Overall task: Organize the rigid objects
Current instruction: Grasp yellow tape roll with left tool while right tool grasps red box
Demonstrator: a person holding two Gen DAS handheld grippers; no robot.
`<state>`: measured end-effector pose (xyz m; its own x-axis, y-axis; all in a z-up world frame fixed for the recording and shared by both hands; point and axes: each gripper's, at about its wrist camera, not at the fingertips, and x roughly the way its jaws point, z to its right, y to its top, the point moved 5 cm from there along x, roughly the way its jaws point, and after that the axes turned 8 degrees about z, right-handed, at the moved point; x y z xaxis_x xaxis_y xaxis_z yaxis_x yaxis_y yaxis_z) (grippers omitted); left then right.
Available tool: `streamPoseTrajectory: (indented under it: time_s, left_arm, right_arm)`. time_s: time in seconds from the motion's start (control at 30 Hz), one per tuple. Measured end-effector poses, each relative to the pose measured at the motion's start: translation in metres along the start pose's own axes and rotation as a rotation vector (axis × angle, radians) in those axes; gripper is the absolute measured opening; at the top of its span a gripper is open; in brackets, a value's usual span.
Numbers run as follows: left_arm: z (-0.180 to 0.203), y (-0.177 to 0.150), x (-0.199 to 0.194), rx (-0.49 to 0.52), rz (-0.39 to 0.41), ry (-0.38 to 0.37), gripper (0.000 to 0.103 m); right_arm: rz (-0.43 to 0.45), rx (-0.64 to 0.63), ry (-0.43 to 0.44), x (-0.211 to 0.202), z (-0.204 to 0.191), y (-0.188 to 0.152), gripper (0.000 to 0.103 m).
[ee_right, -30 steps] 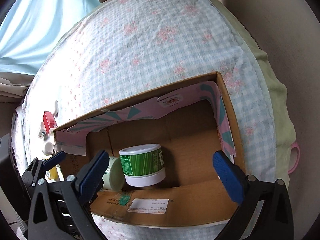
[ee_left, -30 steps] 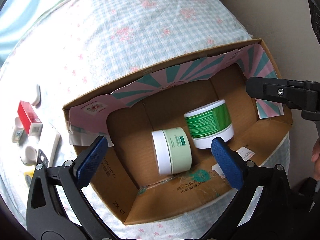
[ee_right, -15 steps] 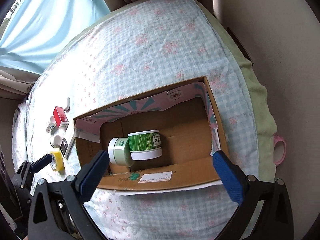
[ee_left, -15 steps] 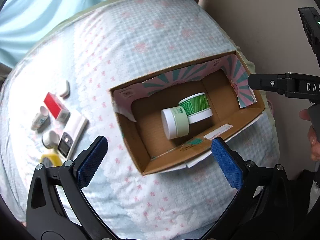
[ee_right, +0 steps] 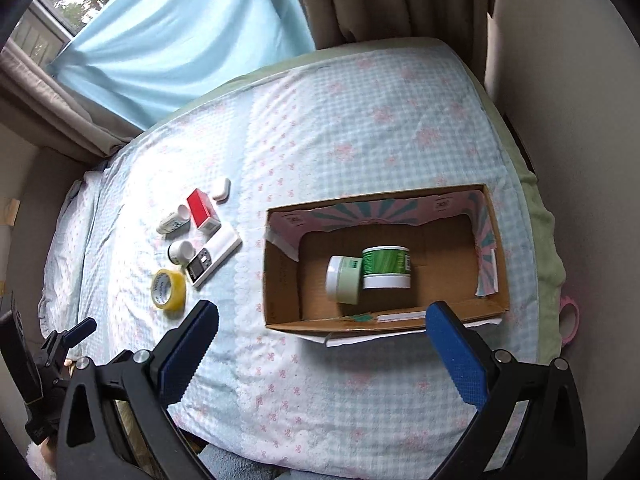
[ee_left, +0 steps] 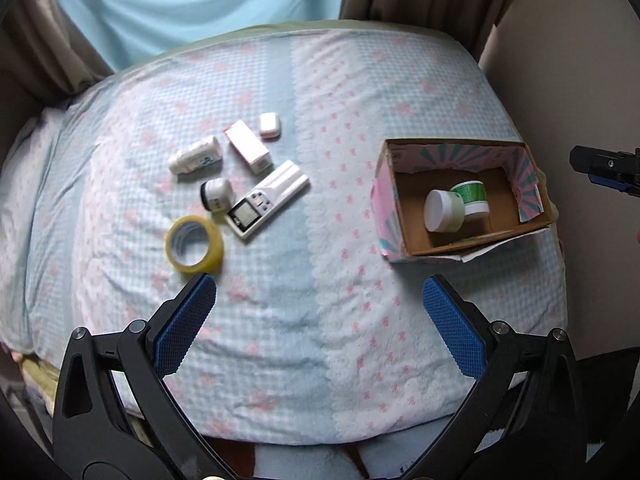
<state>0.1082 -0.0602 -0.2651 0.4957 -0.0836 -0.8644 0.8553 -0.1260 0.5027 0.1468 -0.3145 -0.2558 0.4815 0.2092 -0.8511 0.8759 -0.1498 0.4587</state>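
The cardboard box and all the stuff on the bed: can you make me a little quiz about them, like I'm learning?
1. True or false: the brown cardboard box holds two round jars.
2. Which lies nearest the yellow roll of tape? A) the small white bottle with a dark label B) the red and white carton C) the small white rounded case
3. Fill in: the pale green jar with a white lid lies on its ____.

Key
1. True: the pale green jar touches the dark green striped jar.
2. A
3. side

Both the left gripper and right gripper are open and empty.
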Motion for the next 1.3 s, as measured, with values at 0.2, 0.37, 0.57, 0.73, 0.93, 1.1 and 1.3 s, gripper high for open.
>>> streamPoseTrajectory:
  time_s: [0.2,0.37,0.57,0.73,0.93,1.1,1.3]
  left_arm:
    - [-0.065,-0.023,-0.017,-0.093,0.039,0.015,0.103]
    - [-0.117,-0.029,-0.018,-0.144,0.061,0.034,0.103]
    - [-0.173,-0.037,0.007,-0.2,0.028,0.014,0.103]
    - [-0.204,-0.054,0.054,-0.213,-0.036,-0.007,0.103]
    - [-0.222,-0.077,0.125,-0.168,-0.073,0.01,0.103]
    - [-0.222,-0.087,0.178,-0.135,-0.076,0.024,0.103]
    - [-0.212,-0.087,0.237,-0.106,-0.079,0.038,0.103]
  right_arm:
    - [0.017,-0.112,0.018,0.0,-0.072,0.0,0.103]
    - [0.008,-0.182,0.022,0.015,-0.13,0.014,0.103]
    - [-0.023,-0.236,0.032,0.056,-0.197,0.035,0.103]
    - [-0.082,-0.272,0.026,0.111,-0.235,0.051,0.103]
    - [-0.177,-0.315,-0.005,0.197,-0.256,0.061,0.103]
    - [-0.257,-0.375,-0.04,0.266,-0.261,0.063,0.103]
    - [-0.353,-0.458,-0.066,0.336,-0.261,0.06,0.103]
